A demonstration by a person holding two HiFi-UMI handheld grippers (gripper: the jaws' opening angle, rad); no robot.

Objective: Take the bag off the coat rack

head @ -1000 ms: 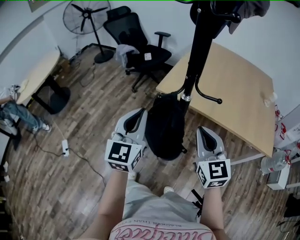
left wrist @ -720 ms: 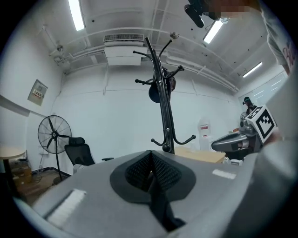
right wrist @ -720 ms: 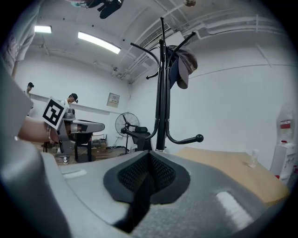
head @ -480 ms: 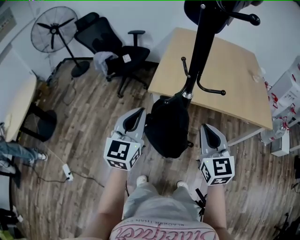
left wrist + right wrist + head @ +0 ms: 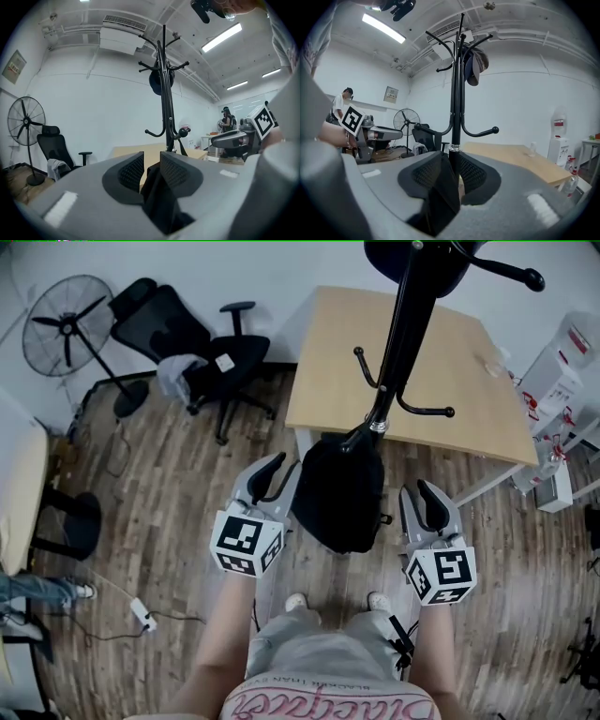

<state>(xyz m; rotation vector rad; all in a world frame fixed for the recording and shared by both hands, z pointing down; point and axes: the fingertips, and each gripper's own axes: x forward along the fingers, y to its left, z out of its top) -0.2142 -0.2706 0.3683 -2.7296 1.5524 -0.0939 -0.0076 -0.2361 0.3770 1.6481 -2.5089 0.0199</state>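
Fingers (image 5: 132, 172) on the left gripper (image 5: 270, 476) and the right gripper (image 5: 427, 498) have just been opening and are parted now, with nothing pinched. Black bag (image 5: 339, 493) hangs between them, low on the coat rack (image 5: 397, 343), right by the table (image 5: 450, 362). Looks soft and floppy, probably not heavy. I'd grab the top strap where it hangs. Can't see inside, so no clue what it holds.

Wood-plank floor (image 5: 178, 521) and white walls (image 5: 281, 268) are seen — a light wooden table (image 5: 441, 381), black office chair (image 5: 178, 334) and standing fan (image 5: 67, 313) are set near the wall; ceiling strip lights (image 5: 221, 37) are lit.
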